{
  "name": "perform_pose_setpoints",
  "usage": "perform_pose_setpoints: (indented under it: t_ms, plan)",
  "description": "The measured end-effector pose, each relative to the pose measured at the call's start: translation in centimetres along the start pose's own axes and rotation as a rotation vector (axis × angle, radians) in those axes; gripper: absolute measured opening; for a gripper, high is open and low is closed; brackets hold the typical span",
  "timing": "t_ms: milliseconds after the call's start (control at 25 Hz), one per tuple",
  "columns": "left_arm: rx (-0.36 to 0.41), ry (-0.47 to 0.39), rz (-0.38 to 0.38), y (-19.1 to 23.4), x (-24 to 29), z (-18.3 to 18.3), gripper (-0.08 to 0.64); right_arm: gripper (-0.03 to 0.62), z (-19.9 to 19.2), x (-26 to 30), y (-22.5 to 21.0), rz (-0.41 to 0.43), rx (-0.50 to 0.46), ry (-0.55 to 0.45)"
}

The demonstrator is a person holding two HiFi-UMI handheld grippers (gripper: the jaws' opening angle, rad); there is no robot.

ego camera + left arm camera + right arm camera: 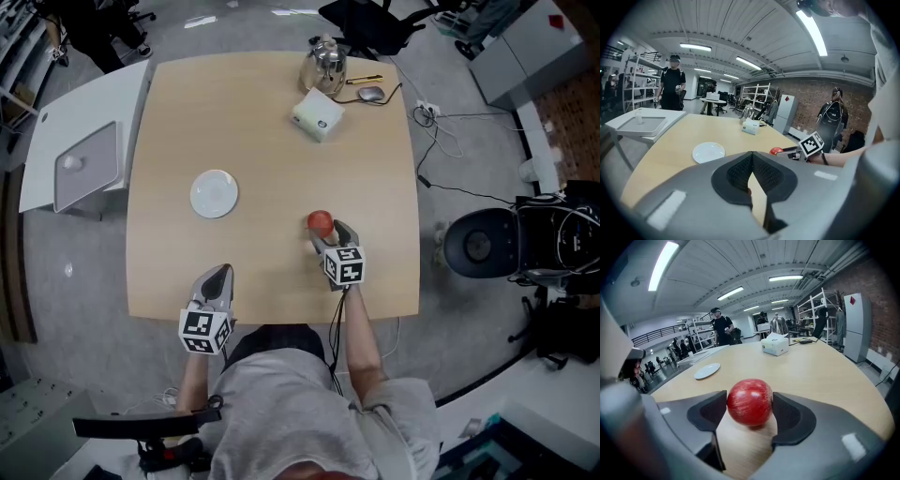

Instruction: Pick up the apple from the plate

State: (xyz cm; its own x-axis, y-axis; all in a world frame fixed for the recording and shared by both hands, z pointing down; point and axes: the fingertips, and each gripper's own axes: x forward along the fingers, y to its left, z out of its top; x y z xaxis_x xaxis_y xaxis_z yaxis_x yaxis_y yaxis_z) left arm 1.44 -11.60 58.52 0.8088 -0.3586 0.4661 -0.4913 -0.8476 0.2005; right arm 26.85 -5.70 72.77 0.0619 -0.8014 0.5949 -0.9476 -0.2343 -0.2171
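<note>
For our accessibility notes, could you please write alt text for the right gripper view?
A red apple is clamped between the jaws of the right hand-held gripper over a light wooden table. Behind it, to the left, lies an empty white plate; a white box and a metal kettle stand farther back.

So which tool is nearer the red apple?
Right. The right tool grips the apple between its jaws; the left tool sits shut at the near edge of the table, off to the apple's left.
</note>
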Motion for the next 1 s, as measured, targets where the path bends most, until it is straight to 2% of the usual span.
perform_pose_setpoints:
  t_ms: [1000]
  plan:
    - [0.016, -0.015, -0.001, -1.2, -1.0, 0.4, 0.020, 0.328, 0.1, -1.7, -0.8, -0.038, -0.007, -0.027]
